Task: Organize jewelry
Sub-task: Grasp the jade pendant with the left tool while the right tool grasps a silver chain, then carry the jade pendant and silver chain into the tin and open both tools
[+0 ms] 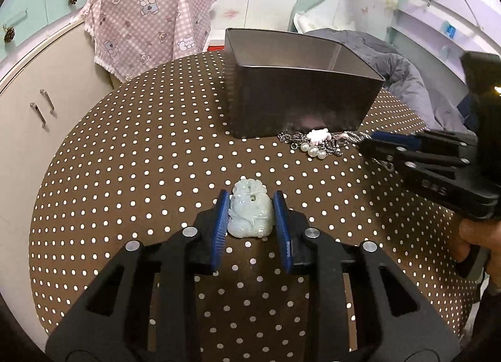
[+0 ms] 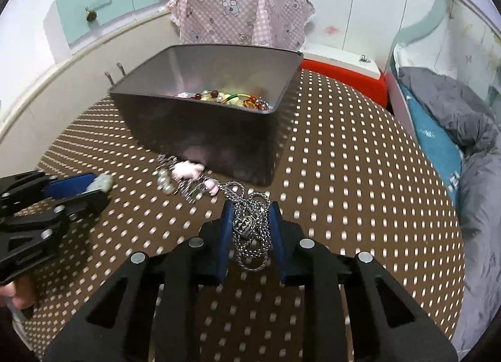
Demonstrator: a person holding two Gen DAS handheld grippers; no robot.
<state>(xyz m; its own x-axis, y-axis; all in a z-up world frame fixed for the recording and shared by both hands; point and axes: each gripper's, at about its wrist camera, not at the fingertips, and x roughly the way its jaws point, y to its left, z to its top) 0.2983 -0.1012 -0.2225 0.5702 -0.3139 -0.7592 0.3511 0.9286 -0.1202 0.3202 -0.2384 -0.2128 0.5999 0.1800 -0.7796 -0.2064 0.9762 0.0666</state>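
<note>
A pale green jade pendant (image 1: 249,213) lies on the dotted table between the blue pads of my left gripper (image 1: 250,202); the pads sit close at both its sides. In the right wrist view the left gripper (image 2: 94,188) shows with the jade (image 2: 101,183) at its tip. My right gripper (image 2: 250,215) is shut on a bunched silver chain necklace with a metal bead (image 2: 250,227), just above the table. It shows in the left wrist view (image 1: 366,141) too. A pearl and pink charm chain (image 1: 314,143) lies before the dark metal box (image 1: 297,102), which holds beaded jewelry (image 2: 231,97).
The round table has a brown cloth with white dots (image 1: 141,174). A pink bear-print cloth (image 1: 147,24) hangs over something behind it. A white cabinet (image 1: 40,105) stands at the left. A bed with a grey quilt (image 2: 463,118) is at the right.
</note>
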